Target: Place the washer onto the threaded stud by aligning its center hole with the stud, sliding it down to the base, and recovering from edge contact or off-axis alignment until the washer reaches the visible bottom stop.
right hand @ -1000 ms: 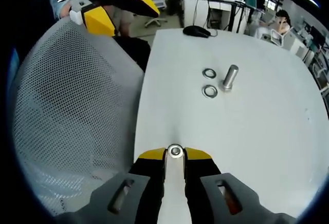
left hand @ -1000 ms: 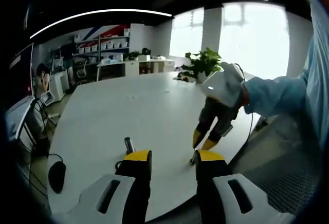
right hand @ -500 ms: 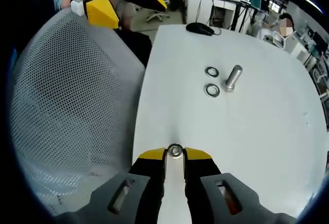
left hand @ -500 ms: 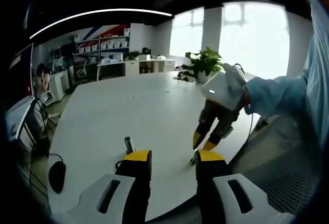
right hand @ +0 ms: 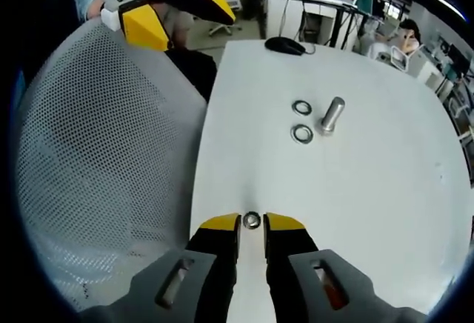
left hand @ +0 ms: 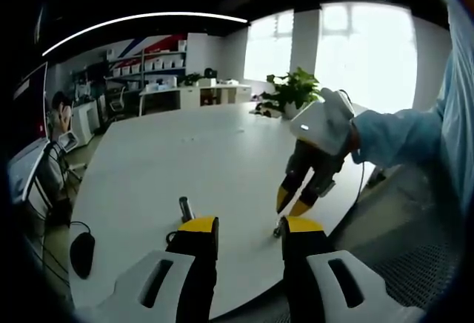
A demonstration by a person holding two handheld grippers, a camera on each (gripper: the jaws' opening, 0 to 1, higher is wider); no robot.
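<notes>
Near the table's (right hand: 355, 190) near edge, the right gripper (right hand: 252, 223) hangs with its jaws a narrow gap apart around a small washer (right hand: 252, 221), apparently not pinching it, probably lining up for a grip. Toward the middle of the table the threaded stud (right hand: 332, 114) stands upright with two more washers (right hand: 301, 120) lying flat just beside it, none on it yet. Above the same edge, the left gripper (left hand: 244, 227) waits with jaws wide and empty, seemingly out of the way.

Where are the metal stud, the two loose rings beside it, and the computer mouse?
Stud (right hand: 331, 114), right gripper view, middle of its shaft.
Nearer ring (right hand: 302, 133), right gripper view, its metal band.
Farther ring (right hand: 301, 107), right gripper view, its metal band.
Mouse (right hand: 284, 44), right gripper view, its top.
</notes>
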